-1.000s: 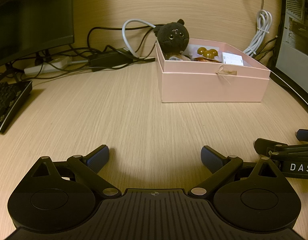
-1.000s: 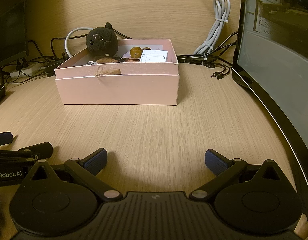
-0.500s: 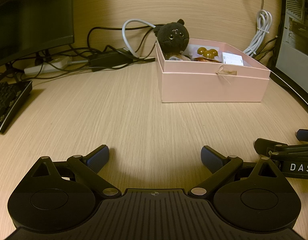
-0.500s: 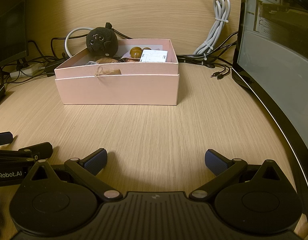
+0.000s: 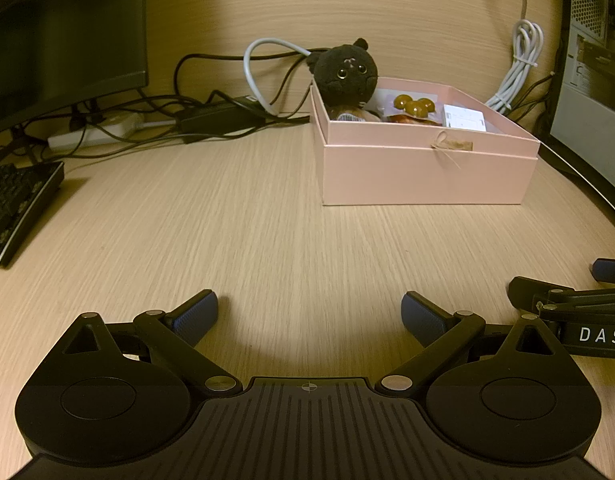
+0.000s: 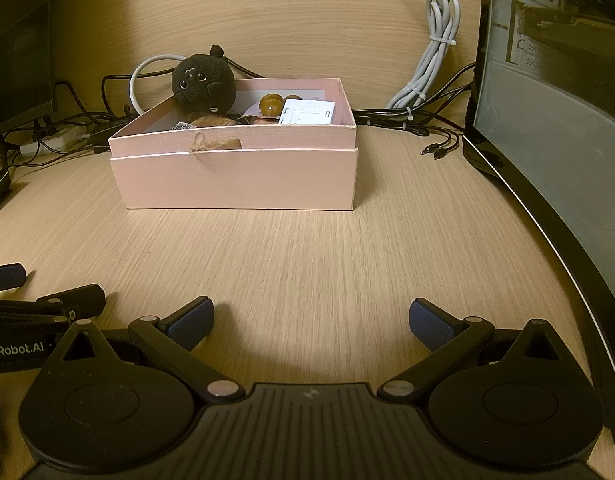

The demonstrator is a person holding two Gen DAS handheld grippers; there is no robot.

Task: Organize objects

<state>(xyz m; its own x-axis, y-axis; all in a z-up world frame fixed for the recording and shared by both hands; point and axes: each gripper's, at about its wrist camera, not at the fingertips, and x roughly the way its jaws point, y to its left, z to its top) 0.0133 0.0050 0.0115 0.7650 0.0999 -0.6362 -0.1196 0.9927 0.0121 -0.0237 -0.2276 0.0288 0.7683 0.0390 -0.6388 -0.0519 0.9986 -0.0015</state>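
A pink open box (image 5: 423,176) (image 6: 239,180) stands on the wooden desk ahead of both grippers. In it sit a black plush cat (image 5: 344,74) (image 6: 204,80), a packet of amber round sweets (image 5: 414,107) (image 6: 270,106) and a small white box (image 5: 465,118) (image 6: 307,113). My left gripper (image 5: 309,312) is open and empty, low over the desk, well short of the box. My right gripper (image 6: 311,316) is open and empty too, beside the left one. Each gripper shows at the edge of the other's view.
A monitor (image 5: 63,36) and a keyboard (image 5: 15,204) are at the left. Tangled black cables and a power strip (image 5: 95,134) lie along the back wall. A coiled white cable (image 6: 431,60) hangs at the back right. A computer case (image 6: 555,128) stands along the right edge.
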